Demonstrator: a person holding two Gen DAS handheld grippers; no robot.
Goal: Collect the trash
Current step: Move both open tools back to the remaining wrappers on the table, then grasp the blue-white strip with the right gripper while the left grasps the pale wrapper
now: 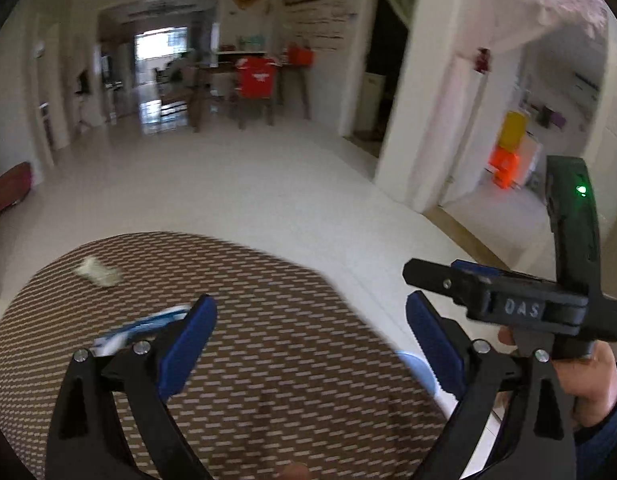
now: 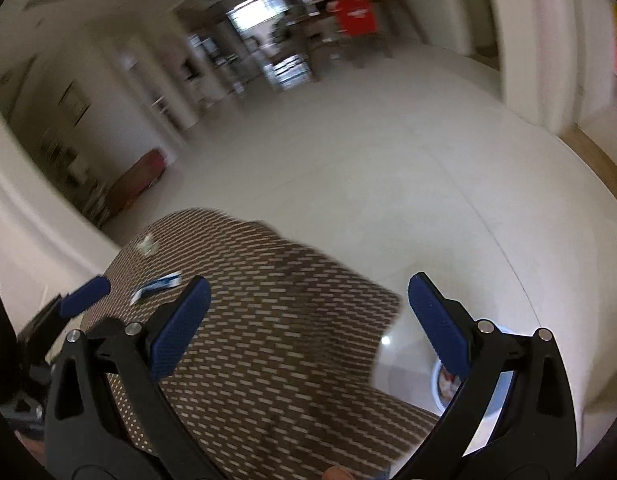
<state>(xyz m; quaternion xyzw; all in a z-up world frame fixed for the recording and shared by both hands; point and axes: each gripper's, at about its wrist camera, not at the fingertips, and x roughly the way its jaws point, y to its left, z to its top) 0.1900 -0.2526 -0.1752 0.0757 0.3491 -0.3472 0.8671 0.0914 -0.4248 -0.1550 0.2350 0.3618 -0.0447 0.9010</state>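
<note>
A table with a brown woven cover (image 1: 276,360) fills the lower part of both views. On it lie a crumpled white scrap (image 1: 96,273) at the far left and a blue-and-white wrapper (image 1: 142,330), partly hidden behind my left finger. My left gripper (image 1: 310,344) hovers open over the cover, nothing between its pads. In the right wrist view the scrap (image 2: 148,245) and the wrapper (image 2: 156,286) lie left of my right gripper (image 2: 308,326), which is open and holds nothing. Frames are motion-blurred.
A round pale bin (image 2: 438,394) with bits inside stands on the floor beyond the table's right edge. White tiled floor (image 1: 268,184) stretches ahead to a dining table and a red-draped chair (image 1: 255,78). A person's hand (image 1: 588,380) holds the right gripper's body (image 1: 520,308).
</note>
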